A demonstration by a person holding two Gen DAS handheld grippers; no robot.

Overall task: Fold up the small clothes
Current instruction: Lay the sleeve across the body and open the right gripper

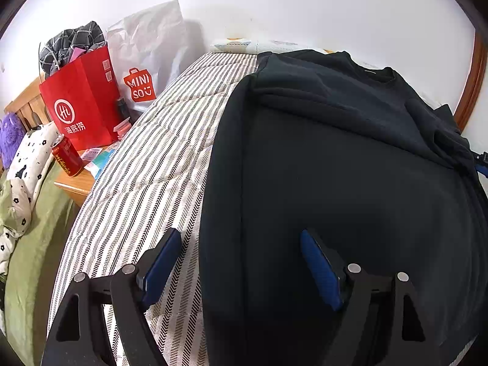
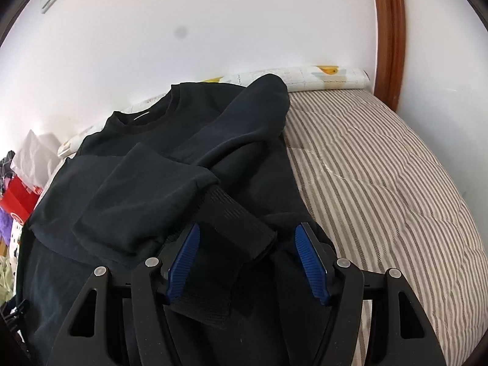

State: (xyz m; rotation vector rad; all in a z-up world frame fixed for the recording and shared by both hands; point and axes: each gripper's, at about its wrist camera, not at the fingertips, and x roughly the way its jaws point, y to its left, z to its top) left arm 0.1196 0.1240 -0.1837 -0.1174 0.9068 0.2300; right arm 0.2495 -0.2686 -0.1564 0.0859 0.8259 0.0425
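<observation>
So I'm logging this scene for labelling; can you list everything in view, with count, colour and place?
sweatshirt: one, black, spread on the bed, sleeves folded across its chest
ribbed cuff: one, black, between the right fingers
striped mattress: one, beige and grey
paper bag: one, red, on the bedside table
Miniso bag: one, white, against the wall
drink can: one, red, bedside table
plush toy: one, purple, far left
door frame: brown, right
left gripper: open, straddling the sweatshirt's edge
right gripper: open
</observation>
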